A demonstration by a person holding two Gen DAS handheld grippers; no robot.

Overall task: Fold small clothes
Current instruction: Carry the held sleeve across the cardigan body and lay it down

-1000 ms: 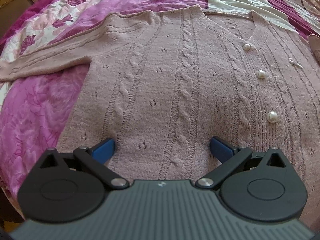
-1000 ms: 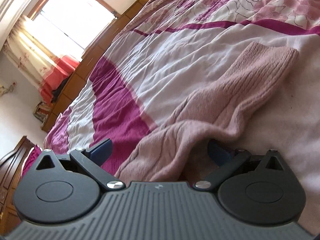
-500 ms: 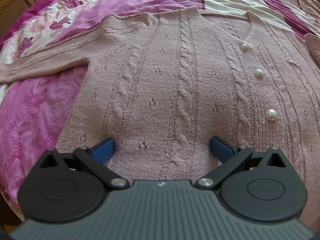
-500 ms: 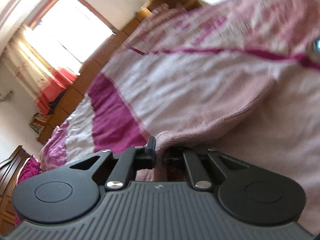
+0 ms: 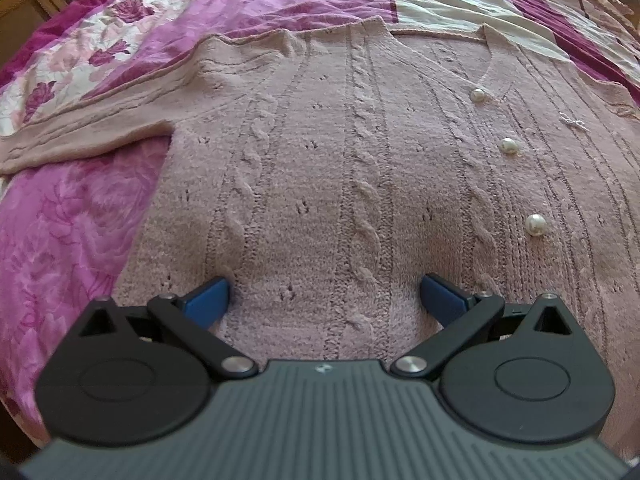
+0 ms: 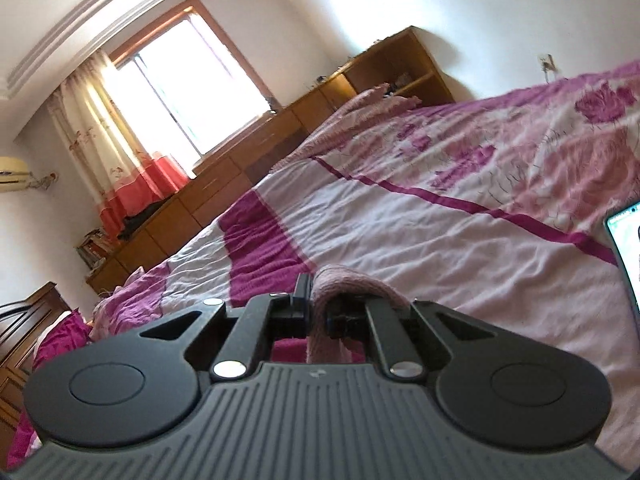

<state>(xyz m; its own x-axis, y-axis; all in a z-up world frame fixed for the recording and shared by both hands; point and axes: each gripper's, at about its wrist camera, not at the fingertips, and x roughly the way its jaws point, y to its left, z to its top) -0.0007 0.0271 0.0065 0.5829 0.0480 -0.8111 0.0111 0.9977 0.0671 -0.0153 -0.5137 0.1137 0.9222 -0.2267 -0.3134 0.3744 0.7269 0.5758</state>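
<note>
Spread flat on bed [image 5: 72, 216]: cardigan [image 5: 328, 168], front up, hem nearest left gripper [image 5: 324, 300]. Left gripper's blue fingers [image 5: 208, 298] set wide, tips pressed onto knit near hem, one cable rib between them, nothing pinched. One sleeve [image 5: 92, 136] stretched out to far left across magenta cover. Other sleeve [image 6: 352, 280] clamped between closed fingers of right gripper [image 6: 316, 308], folded over tips, hanging down behind them, held above bed [image 6: 420, 232].

Dusty pink cable knit, vertical ribs, small eyelets, V-neck at far end. Three pearl buttons [image 5: 535, 225] in a row along right side of front. Small pale embroidery right of buttons.

Compared with a second ago: right fingers gone from wide apart around sleeve lying on cover to shut on it; sleeve now lifted, view tilted up toward window [image 6: 192, 80] and wooden cabinets [image 6: 224, 188]. Lit phone screen [image 6: 626, 248] newly at right edge. Left gripper and cardigan body much as before.
</note>
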